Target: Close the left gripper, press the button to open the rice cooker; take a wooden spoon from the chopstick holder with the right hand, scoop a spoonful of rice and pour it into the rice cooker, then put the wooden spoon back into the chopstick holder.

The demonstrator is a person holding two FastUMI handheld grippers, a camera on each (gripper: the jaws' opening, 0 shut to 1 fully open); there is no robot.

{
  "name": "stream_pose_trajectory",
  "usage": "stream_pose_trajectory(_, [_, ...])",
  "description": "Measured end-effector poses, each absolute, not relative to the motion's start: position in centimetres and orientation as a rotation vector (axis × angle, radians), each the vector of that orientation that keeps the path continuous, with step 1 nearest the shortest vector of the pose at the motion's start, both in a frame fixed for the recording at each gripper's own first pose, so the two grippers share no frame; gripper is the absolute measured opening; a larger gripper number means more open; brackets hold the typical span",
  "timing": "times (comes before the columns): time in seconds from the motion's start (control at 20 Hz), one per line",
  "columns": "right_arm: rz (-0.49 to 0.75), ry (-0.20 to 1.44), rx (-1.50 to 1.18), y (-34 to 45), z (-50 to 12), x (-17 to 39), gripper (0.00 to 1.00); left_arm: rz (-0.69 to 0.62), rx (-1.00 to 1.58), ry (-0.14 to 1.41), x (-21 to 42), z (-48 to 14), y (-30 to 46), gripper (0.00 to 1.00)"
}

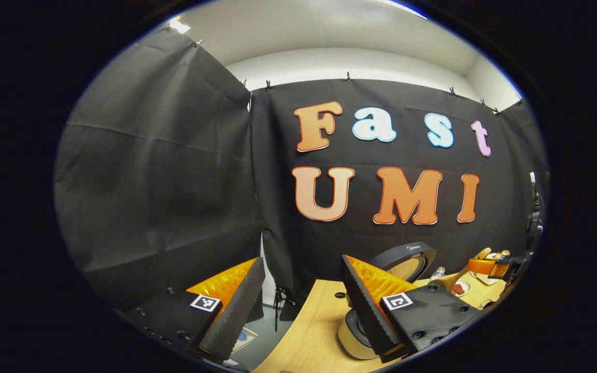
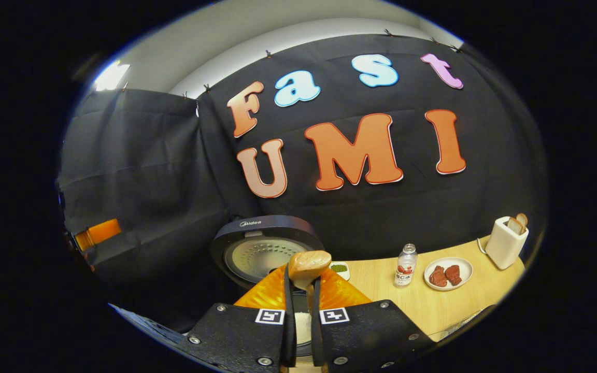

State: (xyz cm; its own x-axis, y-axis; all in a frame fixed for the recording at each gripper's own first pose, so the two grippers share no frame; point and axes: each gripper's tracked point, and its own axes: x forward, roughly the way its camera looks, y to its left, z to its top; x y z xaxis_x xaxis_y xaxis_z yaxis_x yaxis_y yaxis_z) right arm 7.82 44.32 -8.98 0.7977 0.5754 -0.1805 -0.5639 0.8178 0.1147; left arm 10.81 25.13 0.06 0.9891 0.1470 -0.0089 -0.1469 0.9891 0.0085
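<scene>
Wooden spoon (image 2: 309,267) first: its pale bowl stands up at lower centre of the right gripper view, with the handle running down between the fingers of the right tool (image 2: 302,305), which are clamped tight against it. That firm pinch looks meant to keep the bowl level over the rice cooker (image 2: 266,248). Whether any rice lies in the bowl I cannot tell; something white shows low in the gap between the fingers, too small to name.

The cooker's lid stands raised just behind the spoon, its dimpled inner plate facing the camera, so the button press appears done. I judge this to be the pouring step, or just beside it.

In the left gripper view the left tool (image 1: 298,305) is spread wide and grips nothing, lifted off to the side with the cooker at lower right of the frame and the pale desk (image 1: 314,331) beneath. It seems parked there to leave the right hand room.

Along the right of the right gripper view sit a small bottle (image 2: 406,265), a plate (image 2: 449,273) with reddish pieces, and a toaster (image 2: 506,241) with bread in it. Near the spoon is a small dish (image 2: 339,269) of something green.

The cooker's lid carries a maker's name along its rim.
</scene>
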Motion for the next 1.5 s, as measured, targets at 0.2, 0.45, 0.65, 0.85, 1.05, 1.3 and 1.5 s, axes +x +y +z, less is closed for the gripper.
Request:
stream_pose_trajectory(0.2, [0.651, 0.200, -0.004, 45.4, -9.3, 7.0, 0.11, 0.147, 0.007, 0.009, 10.8, -0.1, 25.1, 0.94])
stream_pose_trajectory(0.45, [0.687, 0.192, -0.092, 46.2, -10.2, 6.4, 0.11, 0.154, 0.017, 0.013, 10.6, -0.3, 25.6, 1.00])
stream_pose_trajectory(0.65, [0.713, 0.201, -0.156, 46.9, -11.3, 5.9, 0.11, 0.161, 0.021, 0.017, 10.4, -0.7, 25.9, 1.00])
stream_pose_trajectory(0.85, [0.726, 0.253, -0.123, 47.2, -12.4, 5.6, 0.11, 0.148, 0.020, 0.016, 10.4, -0.8, 25.7, 0.98])
stream_pose_trajectory(1.05, [0.732, 0.307, -0.046, 46.9, -12.5, 5.8, 0.11, 0.133, 0.006, -0.007, 10.2, -0.3, 25.3, 0.94])
stream_pose_trajectory(1.3, [0.709, 0.346, 0.061, 44.7, -11.4, 6.5, 0.11, 0.132, 0.006, -0.008, 10.5, -0.1, 24.8, 0.94])
stream_pose_trajectory(1.5, [0.653, 0.381, 0.139, 40.7, -10.7, 7.4, 0.11, 0.125, 0.007, -0.013, 11.1, 0.2, 23.9, 0.94])
